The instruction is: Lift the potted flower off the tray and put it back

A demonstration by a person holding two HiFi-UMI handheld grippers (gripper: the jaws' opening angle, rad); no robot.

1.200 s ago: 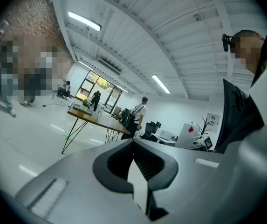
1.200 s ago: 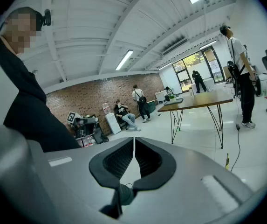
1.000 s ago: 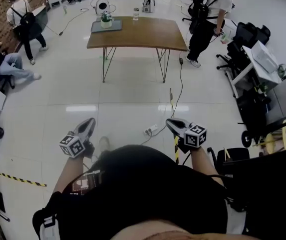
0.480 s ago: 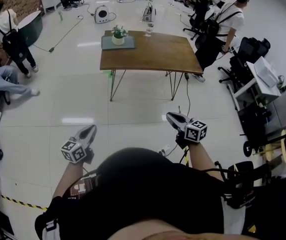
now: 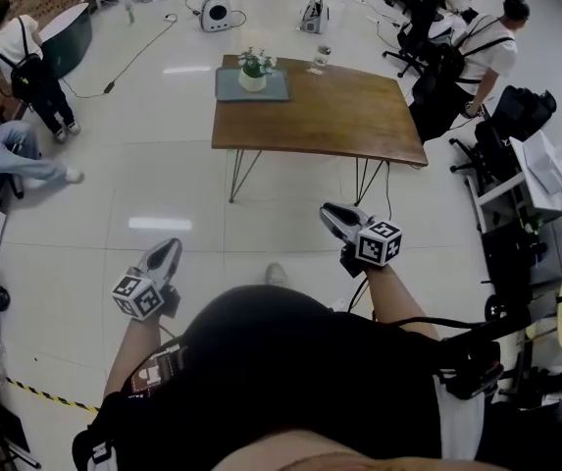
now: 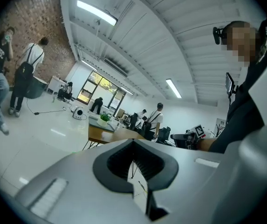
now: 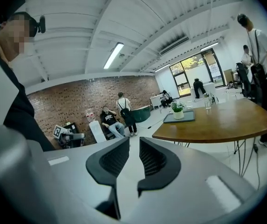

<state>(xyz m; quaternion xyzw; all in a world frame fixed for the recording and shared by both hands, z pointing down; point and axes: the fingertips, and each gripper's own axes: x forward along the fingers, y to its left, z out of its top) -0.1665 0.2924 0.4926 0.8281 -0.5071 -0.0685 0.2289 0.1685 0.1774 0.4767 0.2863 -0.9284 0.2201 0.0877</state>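
- Head view: the potted flower [image 5: 253, 67] stands on the grey tray [image 5: 279, 90], at the upper-left corner of the wooden table [image 5: 349, 116], upper centre of the frame. Nothing touches either.
- Change: over the last second the table has slid down the frame and grown larger, while both grippers sit low in the frame as before. Reading: the person is walking up to the table, and the approach is not finished.
- Left gripper [image 5: 166, 253], lower left: jaws together at the tips, nothing in them.
- Right gripper [image 5: 334, 216], right of centre: jaws have just been opening and now stand a narrow slit apart, nothing between them.
- Both grippers are well apart from the pot, with open floor between.
- Task status: lift not begun. Judgement: the pot cannot be taken without a closer approach and wider jaws.
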